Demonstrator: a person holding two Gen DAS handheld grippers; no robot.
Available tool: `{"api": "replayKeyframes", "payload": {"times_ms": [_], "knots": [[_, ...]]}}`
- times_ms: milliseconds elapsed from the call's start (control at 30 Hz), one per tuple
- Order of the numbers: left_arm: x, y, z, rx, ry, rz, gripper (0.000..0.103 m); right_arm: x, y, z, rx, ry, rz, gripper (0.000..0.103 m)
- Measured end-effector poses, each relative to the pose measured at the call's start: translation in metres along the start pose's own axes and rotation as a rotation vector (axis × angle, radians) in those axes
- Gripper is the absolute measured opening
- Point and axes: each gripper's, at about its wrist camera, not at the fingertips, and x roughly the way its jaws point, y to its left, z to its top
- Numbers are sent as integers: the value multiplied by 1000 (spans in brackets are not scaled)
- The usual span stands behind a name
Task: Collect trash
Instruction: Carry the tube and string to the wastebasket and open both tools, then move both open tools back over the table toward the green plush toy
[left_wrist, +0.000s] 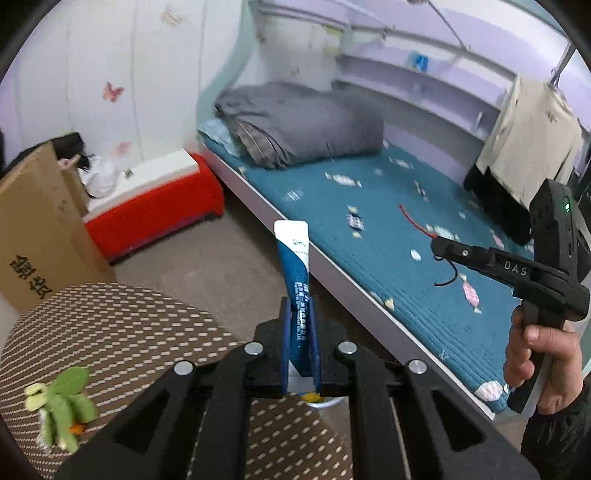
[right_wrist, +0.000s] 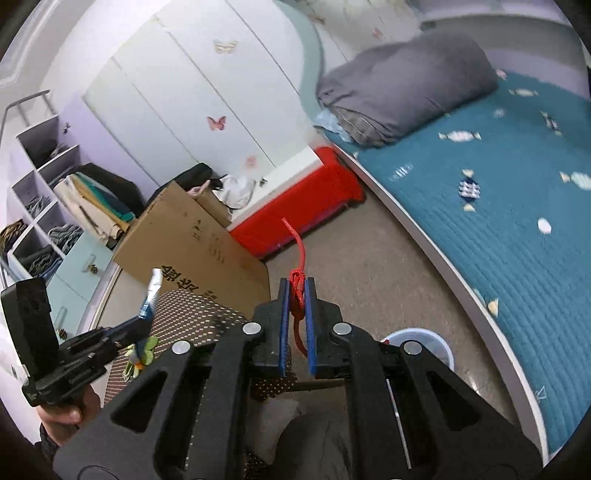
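The bed (left_wrist: 424, 258) fills the right half of the left wrist view, from 1 to 4 o'clock, with a grey quilt (left_wrist: 295, 125) at its head near 12. A cardboard box (left_wrist: 40, 229) stands at 9 o'clock beside a red-sided bench (left_wrist: 155, 218). A patterned stool (left_wrist: 122, 332) sits at 7 o'clock, carrying a small green toy (left_wrist: 62, 402).

Both pieces of trash are already off the bed. The left gripper (left_wrist: 298, 314) is clamped on a blue-and-white tube (left_wrist: 293, 258), which stands upright from the jaws at centre. The right gripper (right_wrist: 296, 299) is closed on a knotted red cord (right_wrist: 297, 291), its free end rising toward 12 o'clock in the right wrist view.

A blue-rimmed bin (right_wrist: 424, 343) shows at 4 o'clock in that view, partly hidden by the right gripper's body; its contents cannot be made out.

Judgement: the carry step is in hand. The next move calls for bringing each gripper over the bin and parting the jaws above its mouth, one after the other, since the rim looks narrow.
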Motion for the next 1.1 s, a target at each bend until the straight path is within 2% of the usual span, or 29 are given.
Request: {"api": "replayKeyframes", "payload": {"times_ms": [400,633,700,733,767,800,833,933,1000,1100], "knots": [[122,-31,1,34,279,-41,9,59,-62,-16,161,122,-31,8],[163,-42,5,56,367,-55,11,90,-84,-28,235,180,-27,10],[175,-47,5,77,413,-72,25,97,-88,-30,256,190,-33,11],[180,-50,6,76,431,-75,58,102,-93,-32,275,205,-43,13],[183,-50,7,72,436,-60,86,107,-98,-34,293,218,-50,34],[182,-48,7,67,419,-33,89,110,-103,-37,313,228,-59,67],[179,-48,9,67,394,-23,89,111,-105,-39,329,228,-68,73],[175,-43,8,61,391,-11,89,111,-113,-47,372,234,-75,74],[168,-37,9,49,366,11,90,108,-115,-51,387,237,-80,87],[159,-32,10,28,342,27,90,101,-114,-55,385,234,-114,97]]}}
